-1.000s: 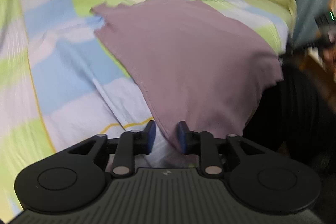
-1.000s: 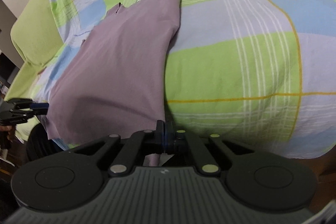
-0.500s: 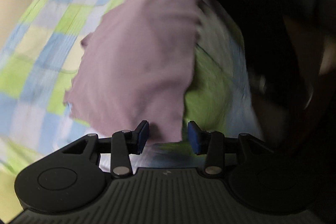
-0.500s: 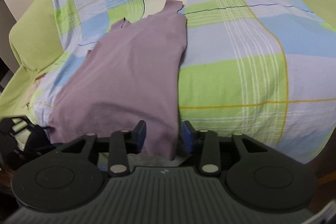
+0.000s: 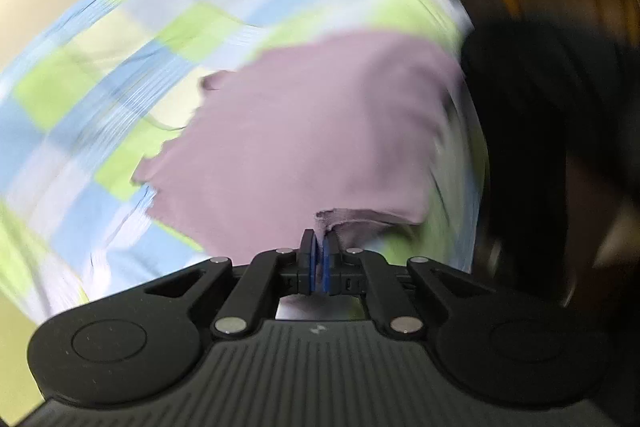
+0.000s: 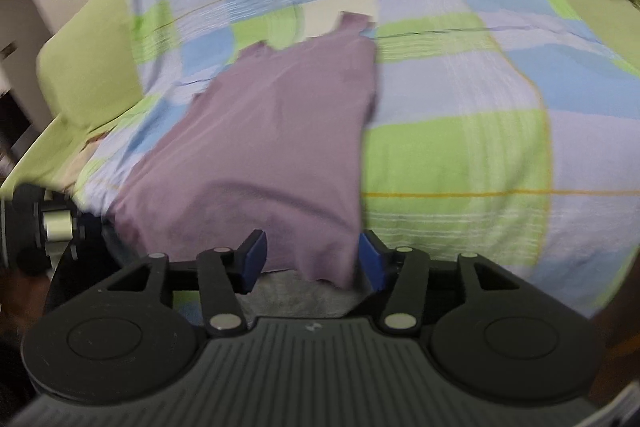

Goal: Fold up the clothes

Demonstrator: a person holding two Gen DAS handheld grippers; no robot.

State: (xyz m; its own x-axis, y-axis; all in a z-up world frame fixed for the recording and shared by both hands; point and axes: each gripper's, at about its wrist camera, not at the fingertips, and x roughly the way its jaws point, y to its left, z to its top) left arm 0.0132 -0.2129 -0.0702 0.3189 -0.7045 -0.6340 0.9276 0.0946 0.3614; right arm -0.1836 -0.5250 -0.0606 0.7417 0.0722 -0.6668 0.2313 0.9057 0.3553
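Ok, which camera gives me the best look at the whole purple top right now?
The right wrist view: the purple top lies spread on the checked sheet, straps to hem, fairly sharp. The left wrist view is motion-blurred and shows mainly the lower part, though it shows the left tool shut on the hem.

A mauve sleeveless top (image 6: 260,155) lies flat, straps far from the right tool (image 6: 312,259), hem between its parted blue pads; the left tool (image 5: 319,259) pinches the hem's other corner.

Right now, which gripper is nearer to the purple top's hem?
Left. The left gripper has its jaws pinched shut on the hem of the purple top. The right gripper has open jaws straddling the hem corner without pressing it.
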